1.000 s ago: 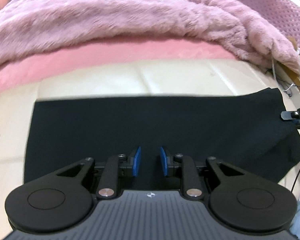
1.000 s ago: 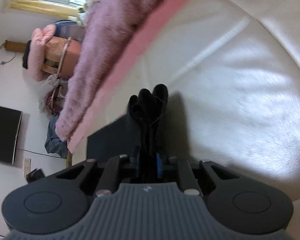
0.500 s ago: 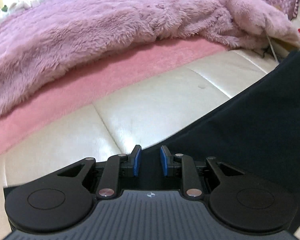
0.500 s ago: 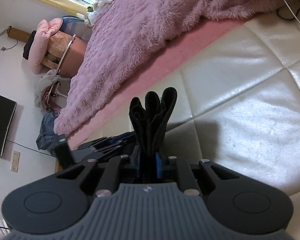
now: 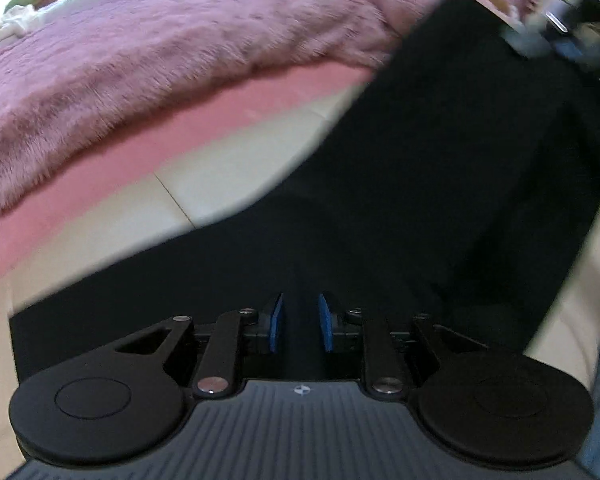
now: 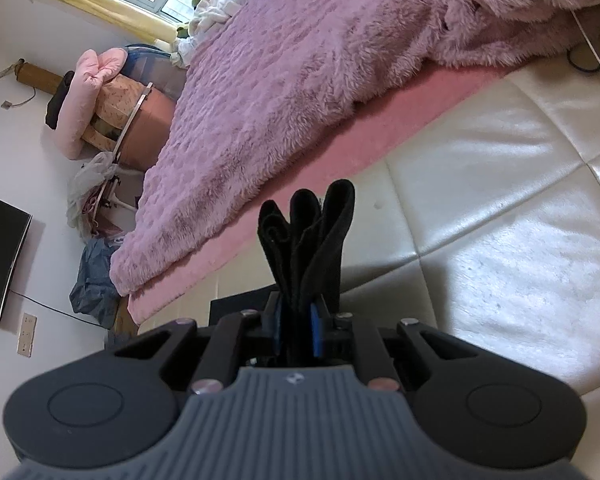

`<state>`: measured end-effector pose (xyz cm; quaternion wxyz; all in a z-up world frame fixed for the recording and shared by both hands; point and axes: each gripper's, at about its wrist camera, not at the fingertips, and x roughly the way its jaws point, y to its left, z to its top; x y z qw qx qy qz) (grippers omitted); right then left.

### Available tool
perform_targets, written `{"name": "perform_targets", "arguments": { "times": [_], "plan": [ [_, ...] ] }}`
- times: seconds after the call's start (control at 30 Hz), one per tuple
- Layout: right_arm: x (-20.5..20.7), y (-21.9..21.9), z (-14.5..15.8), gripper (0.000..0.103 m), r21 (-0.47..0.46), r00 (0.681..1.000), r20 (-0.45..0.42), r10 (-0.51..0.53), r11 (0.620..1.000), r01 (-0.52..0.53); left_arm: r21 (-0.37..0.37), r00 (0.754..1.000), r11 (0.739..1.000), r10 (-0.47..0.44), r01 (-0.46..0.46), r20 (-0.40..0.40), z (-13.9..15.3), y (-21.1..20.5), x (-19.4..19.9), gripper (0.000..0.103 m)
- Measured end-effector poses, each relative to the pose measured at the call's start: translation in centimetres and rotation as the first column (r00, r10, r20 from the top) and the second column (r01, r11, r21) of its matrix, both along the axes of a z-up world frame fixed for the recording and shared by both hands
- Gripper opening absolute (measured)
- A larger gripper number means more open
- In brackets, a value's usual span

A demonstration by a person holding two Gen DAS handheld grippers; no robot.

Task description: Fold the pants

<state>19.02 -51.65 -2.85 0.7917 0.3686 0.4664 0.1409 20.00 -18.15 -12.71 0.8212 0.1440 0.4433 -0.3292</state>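
Note:
The black pants (image 5: 440,184) lie on the cream padded surface (image 5: 228,184), with their right end lifted up and over toward the left. My right gripper (image 6: 296,332) is shut on a bunched end of the pants (image 6: 312,232), whose folds stick up between its blue pads. It shows blurred at the top right of the left wrist view (image 5: 548,36). My left gripper (image 5: 300,320) is open just above the flat lower part of the pants, nothing between its blue pads.
A fluffy purple blanket (image 5: 160,52) over a pink sheet (image 5: 148,148) borders the far side of the cream surface (image 6: 500,240). In the right wrist view a TV (image 6: 0,256), bags (image 6: 92,276) and a chair with pink bedding (image 6: 112,108) stand by the wall.
My right gripper has lifted its end of the pants and carried it up and leftward over the lying part. My left gripper stayed open and swung back over the flat part of the pants.

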Motion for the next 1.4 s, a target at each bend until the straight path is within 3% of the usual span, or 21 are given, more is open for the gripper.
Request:
{"name": "perform_targets", "arguments": {
  "times": [0.17,0.3,0.4,0.57,0.7,0.87,1.07,1.2,1.4],
  "plan": [
    [0.4,1.0,0.7,0.009,-0.003,1.000,0.000,-0.011,1.000,0.011,0.010,0.999,0.999,-0.044,0.044,-0.004,-1.2,-0.7,-2.6,0.023],
    [0.9,2.3,1.5,0.009,0.007,1.000,0.005,-0.013,1.000,0.013,-0.007,0.999,1.000,-0.026,0.026,-0.023,-0.7,-0.6,-2.4,0.023],
    [1.1,3.5,2.6,0.009,0.008,1.000,0.021,-0.006,1.000,0.006,-0.079,1.000,0.997,0.002,-0.004,-0.023,1.1,1.5,-2.5,0.023],
    [1.9,6.5,4.3,0.009,-0.011,1.000,0.025,0.014,1.000,-0.013,-0.169,0.989,0.974,0.144,-0.149,-0.042,3.6,8.1,-2.3,0.023],
    [2.9,10.3,5.4,0.009,-0.042,0.998,0.009,0.057,0.998,-0.056,-0.168,0.958,0.943,0.285,-0.287,-0.038,4.2,14.1,-2.2,0.023],
    [4.7,15.9,5.6,0.007,-0.065,0.994,-0.009,0.113,0.991,-0.114,-0.193,0.890,0.869,0.451,-0.456,-0.070,4.3,21.3,-2.4,0.023],
    [7.2,24.1,3.2,0.003,-0.077,0.975,-0.068,0.214,0.973,-0.219,-0.225,0.834,0.804,0.540,-0.550,-0.110,4.1,26.5,-3.4,0.023],
    [8.4,29.3,-0.2,0.002,-0.073,0.960,-0.129,0.249,0.963,-0.260,-0.239,0.822,0.786,0.553,-0.569,-0.137,3.5,27.6,-3.6,0.023],
    [9.2,35.0,-6.2,0.003,-0.138,0.932,-0.236,0.275,0.940,-0.312,-0.251,0.815,0.775,0.555,-0.580,-0.169,2.3,28.6,-4.4,0.023]
  ]
}}
